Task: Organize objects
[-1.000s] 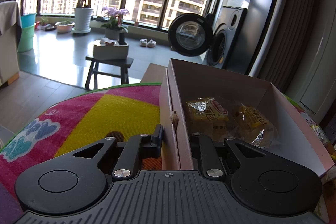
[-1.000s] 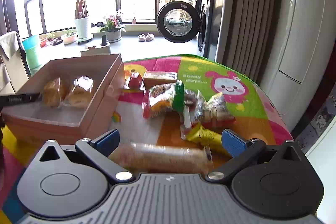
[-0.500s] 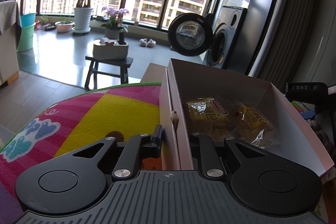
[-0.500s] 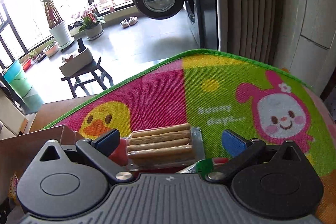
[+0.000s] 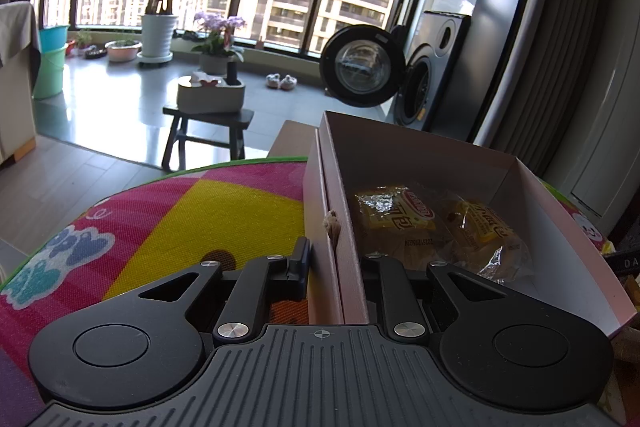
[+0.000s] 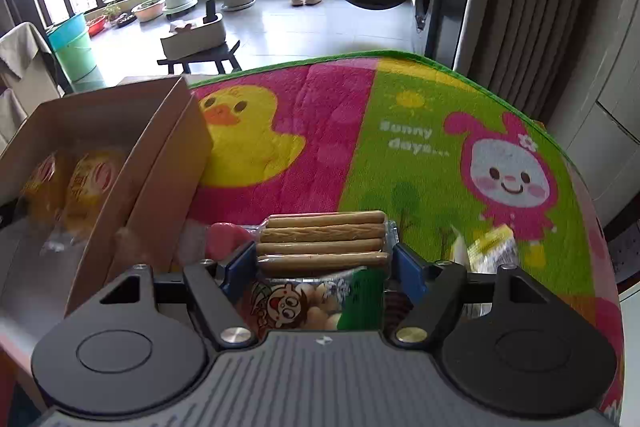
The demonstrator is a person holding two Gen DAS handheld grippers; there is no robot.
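Closing in since a moment ago, the right gripper (image 6: 325, 259) now pinches the biscuit pack (image 6: 324, 243) beside the box (image 5: 440, 163); the left gripper (image 5: 334, 267) stays clamped on the box wall, so boxing comes next.

Play mat (image 6: 400, 131), green panel near its far edge: white lettering "Sunny days..." legible. Bread packet (image 5: 394, 223) in the cardboard box (image 5: 420, 155): printed code, apparently "20251215024", reversed. Black strip (image 5: 624, 263) at right edge: "DA", cut off
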